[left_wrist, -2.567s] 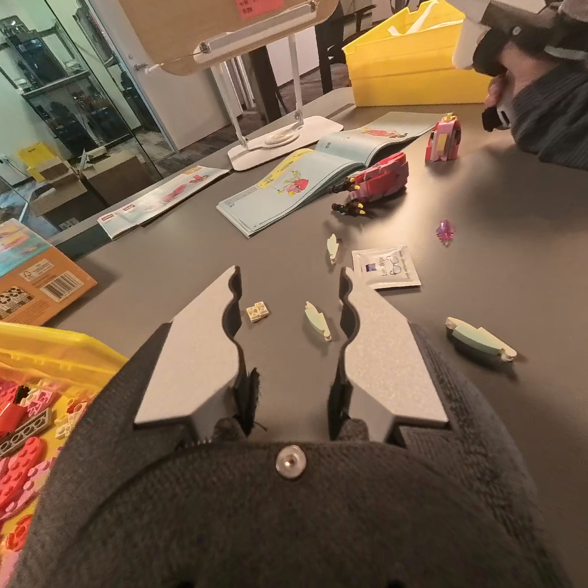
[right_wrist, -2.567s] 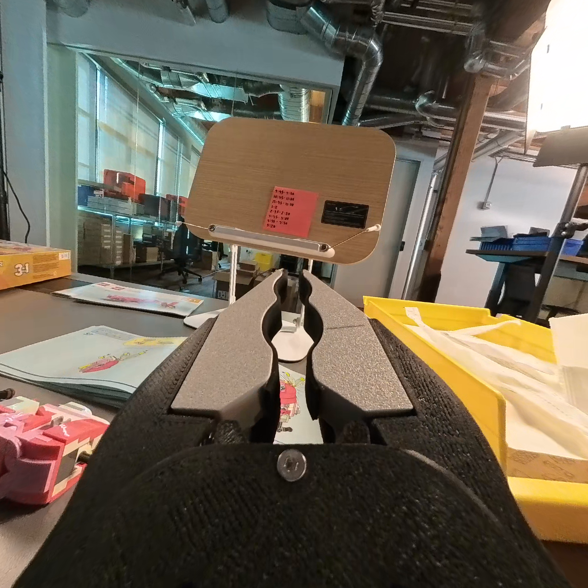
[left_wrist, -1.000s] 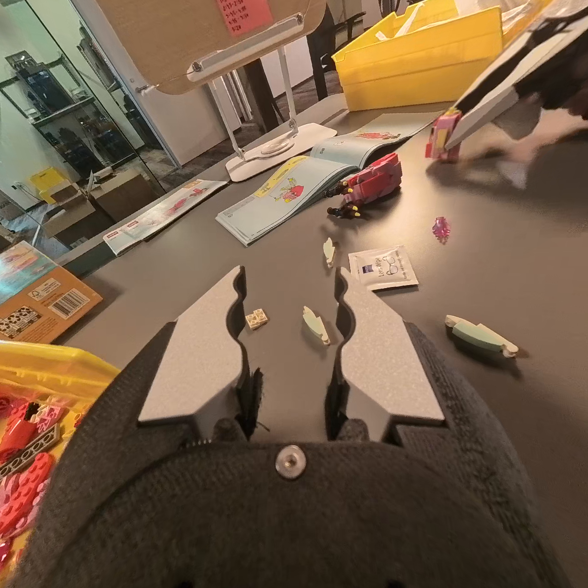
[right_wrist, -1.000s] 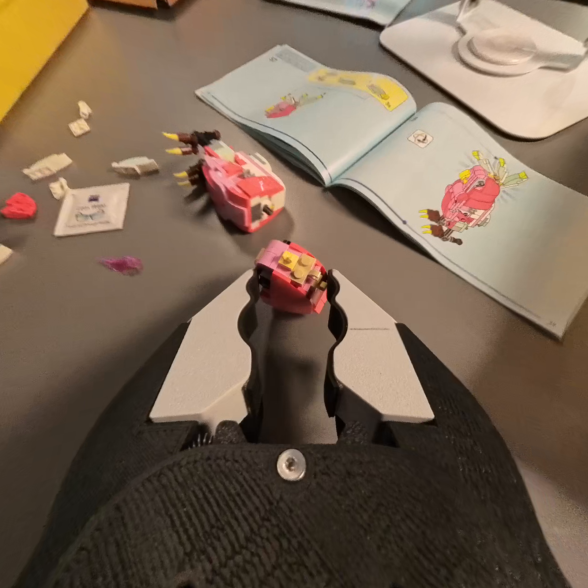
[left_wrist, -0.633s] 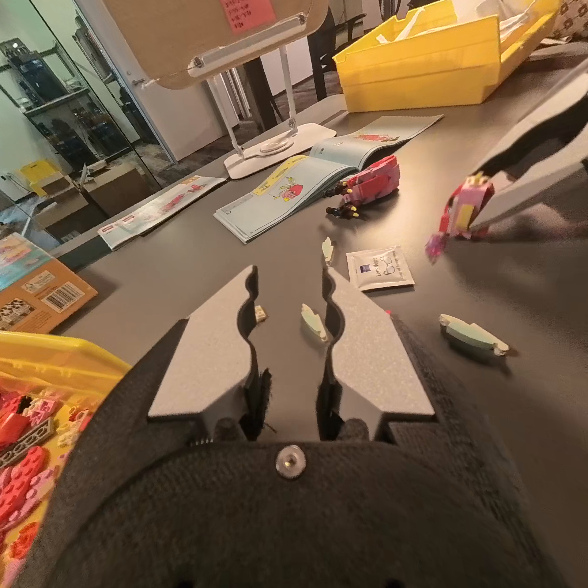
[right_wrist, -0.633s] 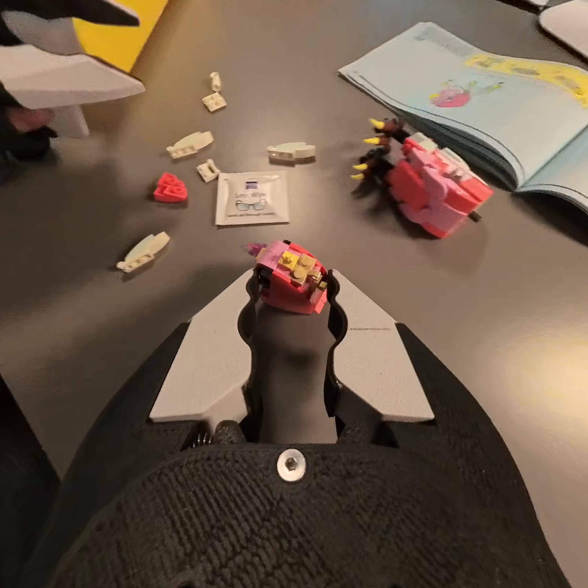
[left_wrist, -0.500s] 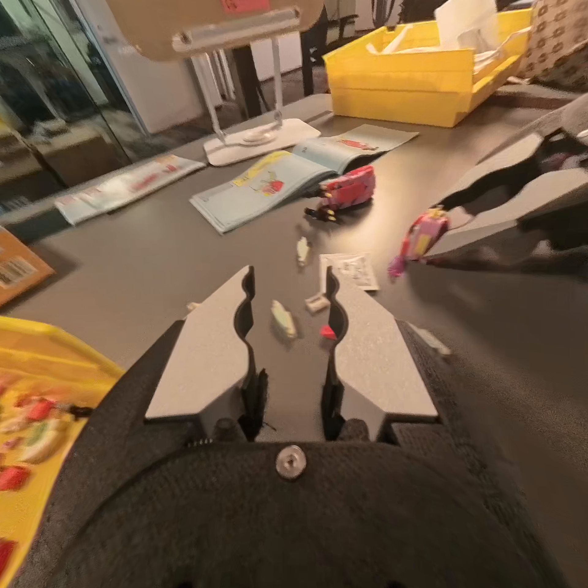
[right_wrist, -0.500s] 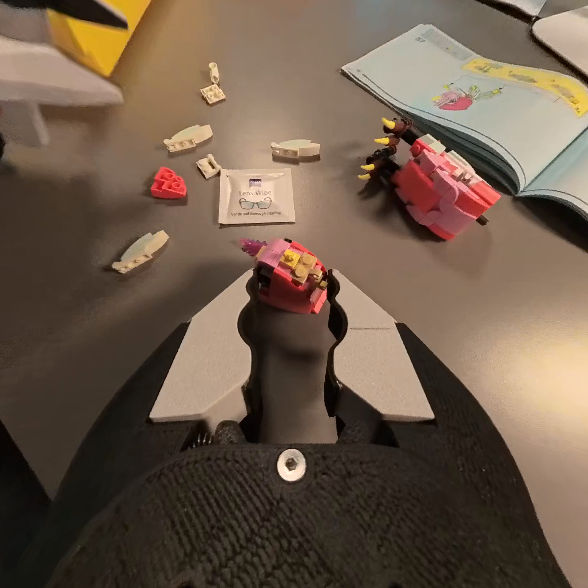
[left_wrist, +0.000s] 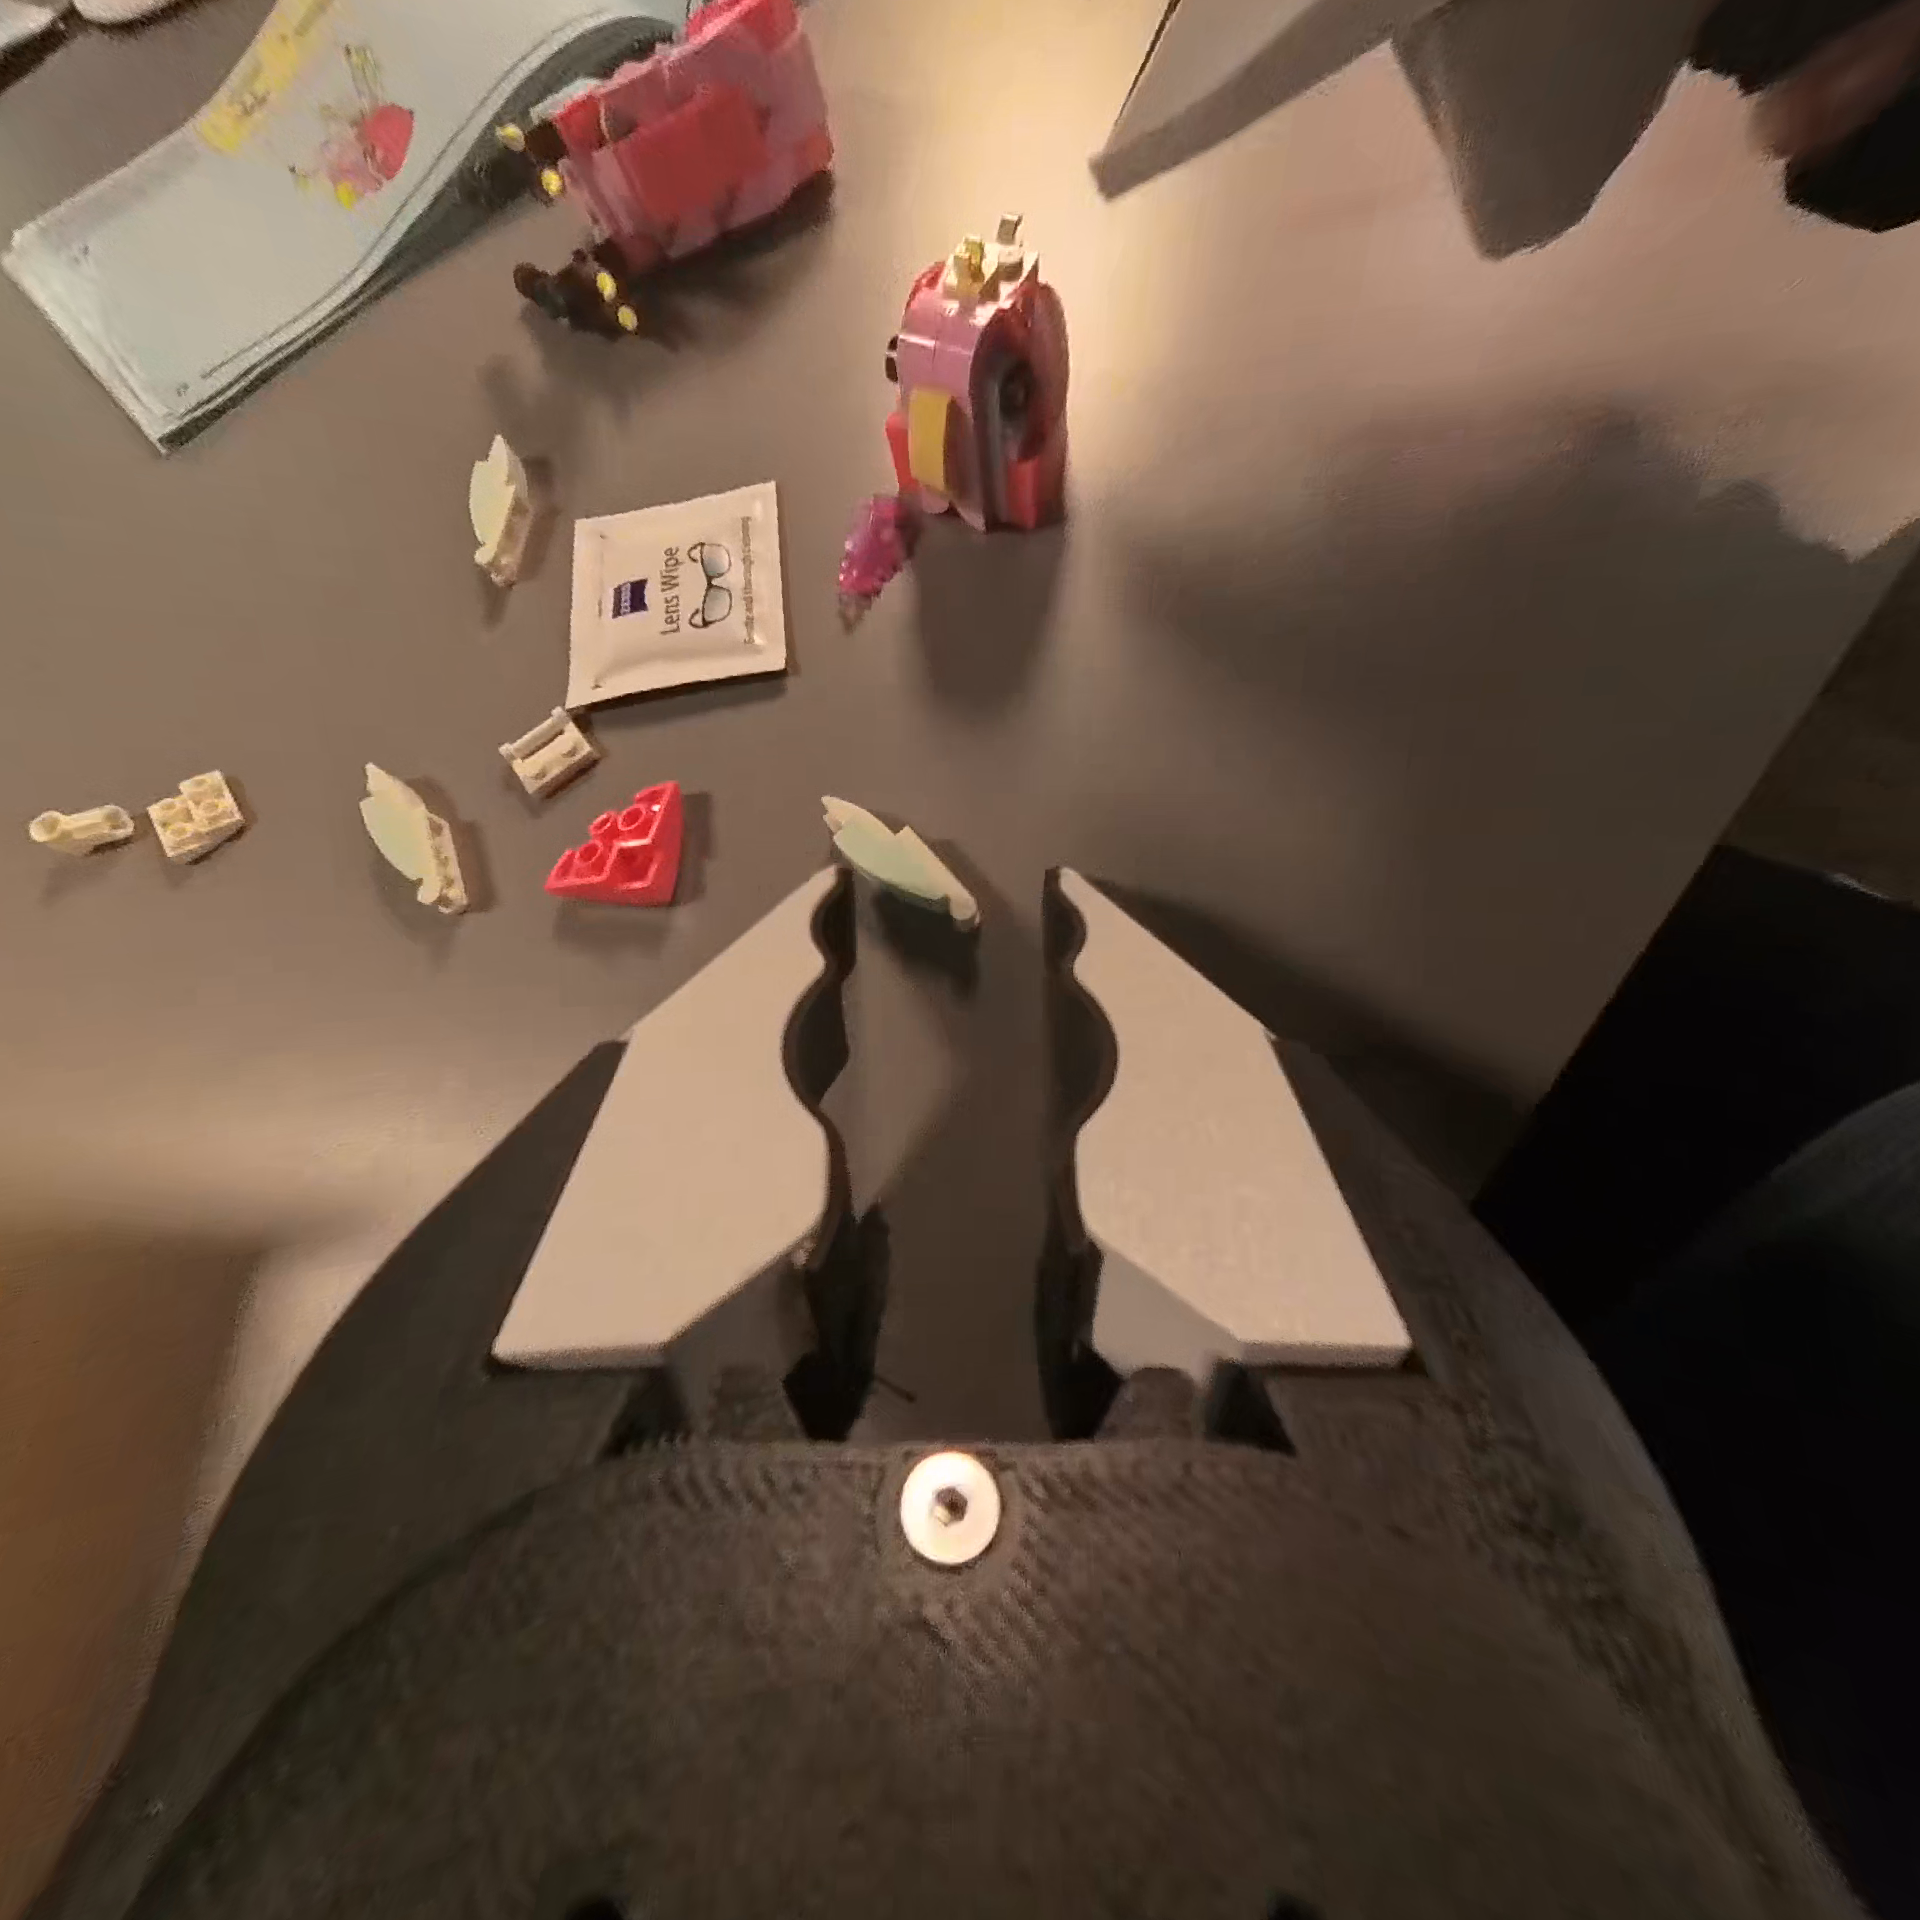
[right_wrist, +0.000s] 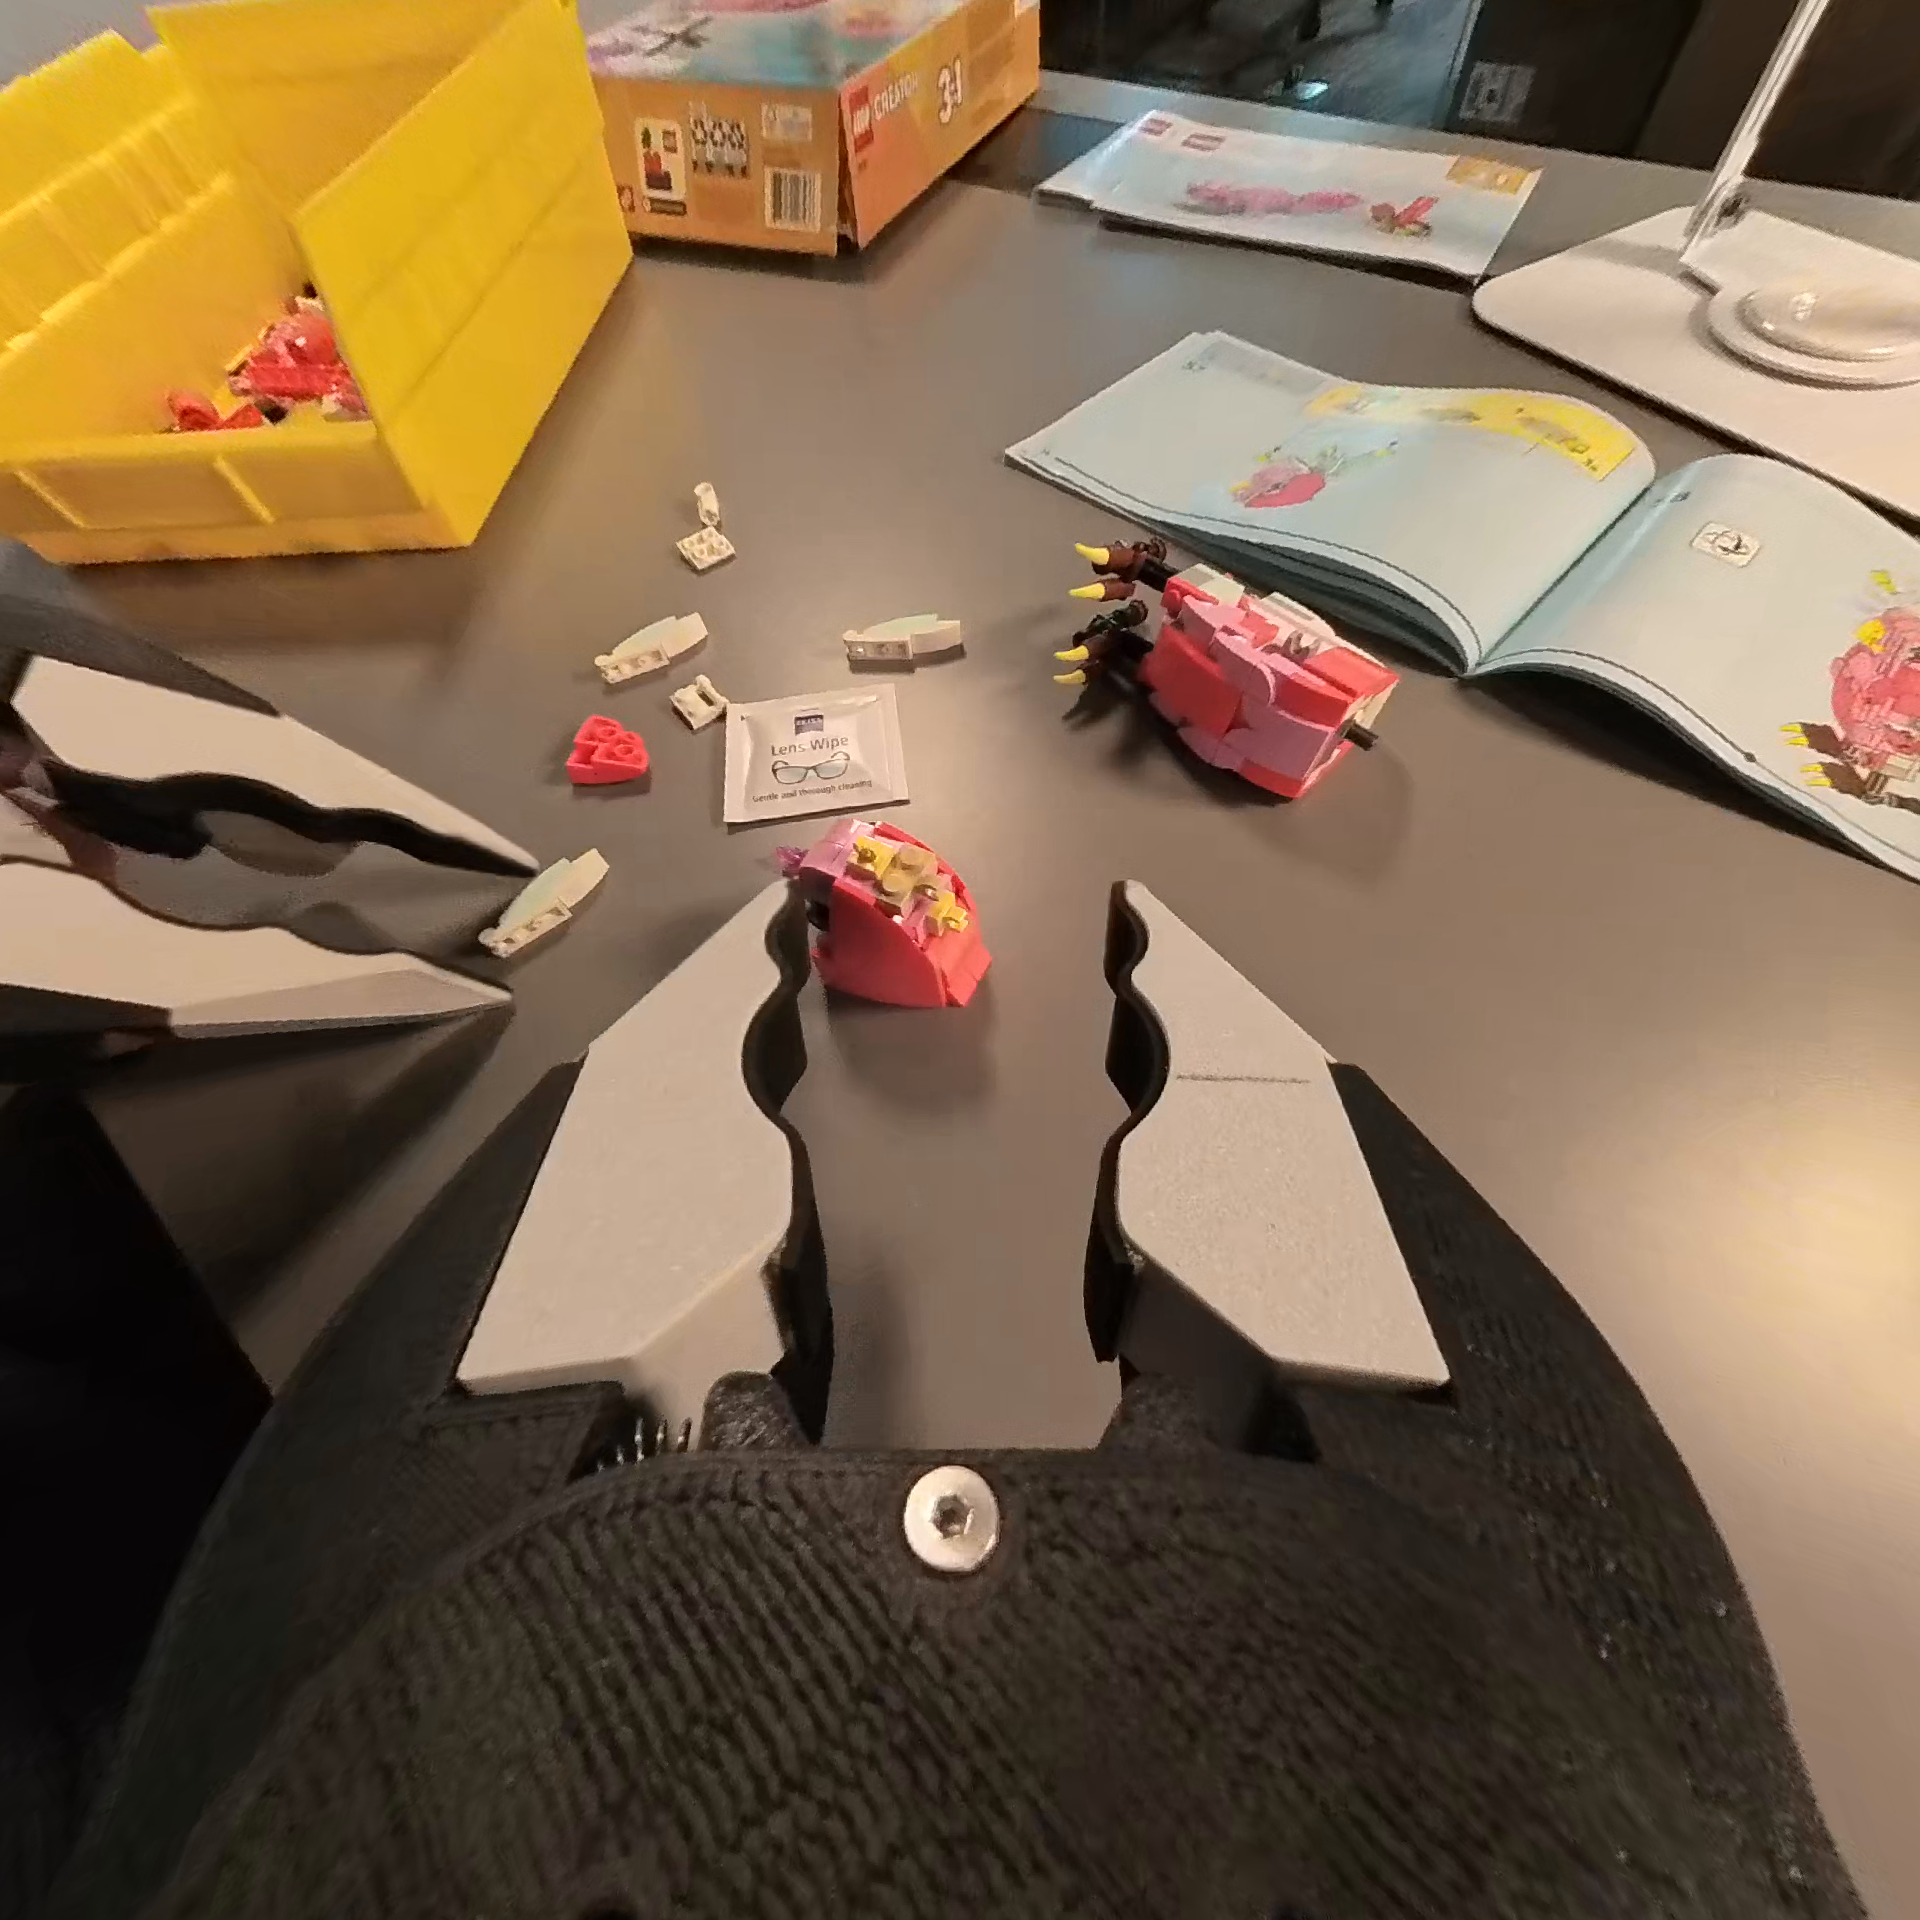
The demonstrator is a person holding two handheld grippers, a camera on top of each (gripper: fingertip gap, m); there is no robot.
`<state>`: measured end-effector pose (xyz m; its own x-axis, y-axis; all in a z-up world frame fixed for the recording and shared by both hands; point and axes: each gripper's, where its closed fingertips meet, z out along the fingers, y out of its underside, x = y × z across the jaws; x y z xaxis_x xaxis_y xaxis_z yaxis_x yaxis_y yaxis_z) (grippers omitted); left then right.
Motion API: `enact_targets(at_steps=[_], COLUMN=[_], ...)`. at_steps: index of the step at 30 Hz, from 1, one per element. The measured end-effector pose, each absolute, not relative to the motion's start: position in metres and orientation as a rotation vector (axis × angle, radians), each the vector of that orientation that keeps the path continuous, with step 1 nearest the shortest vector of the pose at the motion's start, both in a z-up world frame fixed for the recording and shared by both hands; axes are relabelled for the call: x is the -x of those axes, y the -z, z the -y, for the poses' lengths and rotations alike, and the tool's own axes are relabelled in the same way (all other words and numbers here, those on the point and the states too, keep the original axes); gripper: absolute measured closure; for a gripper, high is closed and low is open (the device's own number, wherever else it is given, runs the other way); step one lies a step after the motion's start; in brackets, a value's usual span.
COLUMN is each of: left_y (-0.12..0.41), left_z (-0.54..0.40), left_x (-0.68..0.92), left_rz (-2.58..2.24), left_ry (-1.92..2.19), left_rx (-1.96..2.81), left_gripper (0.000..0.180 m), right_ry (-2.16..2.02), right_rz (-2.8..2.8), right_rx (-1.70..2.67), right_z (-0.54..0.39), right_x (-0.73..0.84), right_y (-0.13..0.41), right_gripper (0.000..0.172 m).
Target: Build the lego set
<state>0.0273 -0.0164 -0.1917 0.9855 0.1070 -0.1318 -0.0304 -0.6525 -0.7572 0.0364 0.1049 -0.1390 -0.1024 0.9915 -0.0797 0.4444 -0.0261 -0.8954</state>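
Right gripper [right_wrist: 951, 899] wide open around small pink-red brick build [right_wrist: 899, 925], tan-yellow studs on top. Left gripper [left_wrist: 945, 883] open over pale green leaf piece [left_wrist: 899, 860], gripping nothing.

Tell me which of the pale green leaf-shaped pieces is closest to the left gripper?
The pale green leaf piece lying at the tips of the open left gripper. The other two lie farther off, beside the red brick and white sachet.

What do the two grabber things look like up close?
Both look alike. The left gripper and the right gripper each have two flat grey fingers that taper to points, with wavy black inner edges. They sit in a black, rough-textured body with one silver screw in the middle. The right one has a thin pencil-like line across one finger.
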Motion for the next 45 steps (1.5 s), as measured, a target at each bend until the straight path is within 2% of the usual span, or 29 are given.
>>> enact_targets(at_steps=[2, 4, 5, 7, 9, 17, 20, 26, 30, 37, 40, 45], left_y=[0.193, 0.194, 0.193, 0.189, 0.173, 0.08, 0.067, 0.061, 0.061, 0.073, 0.106, 0.159], left_z=[0.016, 0.016, 0.016, 0.015, 0.009, -0.009, -0.015, -0.026, -0.031, -0.029, -0.025, 0.005], left_x=[-0.027, -0.021, -0.02, -0.015, -0.012, -0.003, -0.007, -0.013, -0.019, -0.013, -0.006, -0.028], left_rz=[0.072, 0.091, 0.067, 0.013, -0.034, -0.314, -0.429, -0.529, -0.546, -0.511, -0.461, -0.458], left_ry=[-0.202, -0.247, -0.273, -0.364, -0.435, -1.02, -1.171, -1.283, -1.275, -1.173, -0.903, -0.248], left_rx=[2.281, 2.288, 2.285, 2.256, 2.16, 1.663, 1.57, 1.496, 1.483, 1.574, 1.821, 2.15], left_gripper=[0.154, 0.176, 0.176, 0.176, 0.176, 0.177, 0.177, 0.177, 0.177, 0.177, 0.176, 0.176], right_ry=[-1.115, -1.148, -1.167, -1.19, -1.205, -1.912, -2.144, -2.265, -2.246, -2.079, -1.813, -1.223], right_rz=[1.596, 1.58, 1.573, 1.572, 1.574, 1.346, 1.205, 1.072, 1.074, 1.107, 1.168, 1.636], right_rx=[1.522, 1.511, 1.506, 1.496, 1.473, 1.516, 1.552, 1.532, 1.503, 1.494, 1.457, 1.102], right_z=[-0.103, -0.1, -0.098, -0.093, -0.087, -0.031, -0.026, -0.024, -0.024, -0.04, -0.068, -0.094], right_x=[-0.037, -0.036, -0.036, -0.036, -0.036, -0.024, -0.021, -0.018, -0.018, -0.02, -0.026, -0.039], right_y=[0.136, 0.13, 0.127, 0.123, 0.117, 0.072, 0.061, 0.052, 0.049, 0.058, 0.073, 0.11], right_gripper=[0.116, 0.119, 0.121, 0.139, 0.144, 0.143, 0.144, 0.141, 0.143, 0.136, 0.131, 0.105])
